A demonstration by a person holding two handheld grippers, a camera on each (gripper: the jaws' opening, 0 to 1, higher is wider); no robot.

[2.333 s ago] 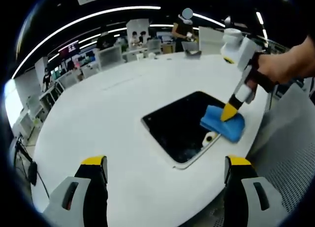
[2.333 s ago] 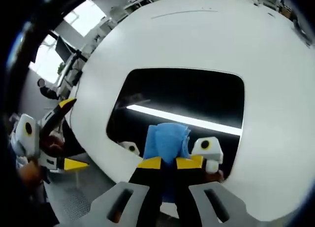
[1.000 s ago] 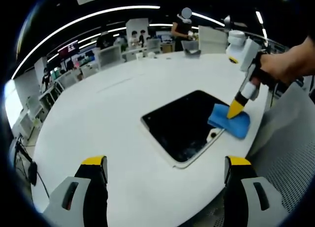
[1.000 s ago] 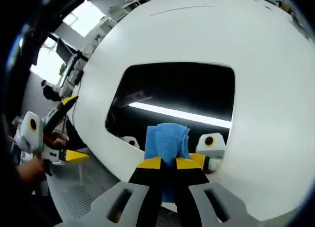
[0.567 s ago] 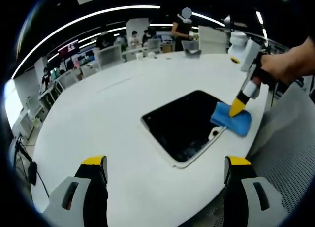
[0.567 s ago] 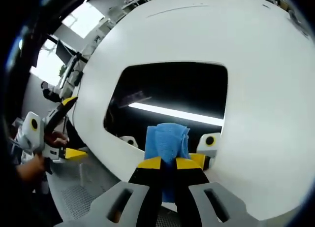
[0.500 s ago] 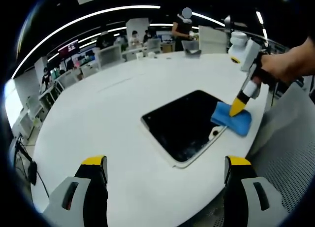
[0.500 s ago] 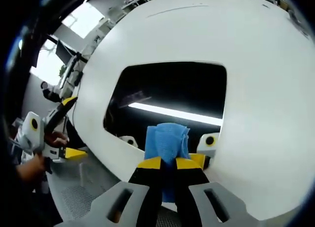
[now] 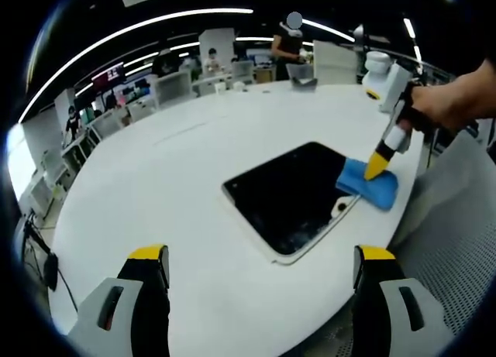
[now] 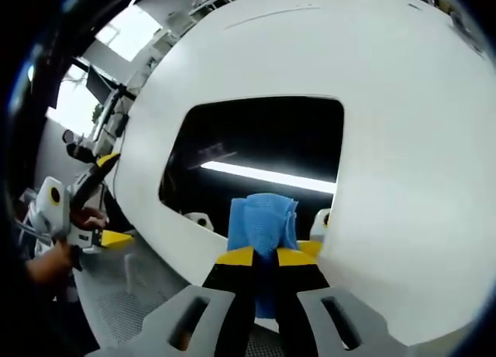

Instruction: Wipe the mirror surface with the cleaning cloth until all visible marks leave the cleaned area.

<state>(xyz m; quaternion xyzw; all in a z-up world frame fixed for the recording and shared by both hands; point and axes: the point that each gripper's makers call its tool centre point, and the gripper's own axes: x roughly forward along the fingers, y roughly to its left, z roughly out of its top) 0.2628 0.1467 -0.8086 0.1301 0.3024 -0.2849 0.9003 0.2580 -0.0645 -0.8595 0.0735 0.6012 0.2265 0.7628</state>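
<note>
The mirror lies flat on the round white counter, near the edge of it, a dark rounded rectangle in a thin pale frame. In the left gripper view its glass reflects the dim ceiling; in the right gripper view a bright strip of ceiling light runs across the mirror.

The right gripper is pinching the blue cleaning cloth — its two yellow-tipped jaws are pressed together on the fabric, which bunches up between and above them. From the left gripper view, the same right gripper comes down at a slant from a person's hand and its yellow tip presses the cleaning cloth onto the mirror's corner nearest the counter's edge. The cloth lies partly on the glass and partly over the frame onto the white counter.

The left gripper is spread wide, its two jaws well apart at the bottom of its own view and holding nothing; it hangs clear of the mirror, on the near side of the counter. In the right gripper view the left gripper shows off the counter's edge, held in a hand, with mesh flooring beneath.

Beyond the counter, in the left gripper view, are desks and chairs and a standing person — all far back under long curved ceiling lights.
</note>
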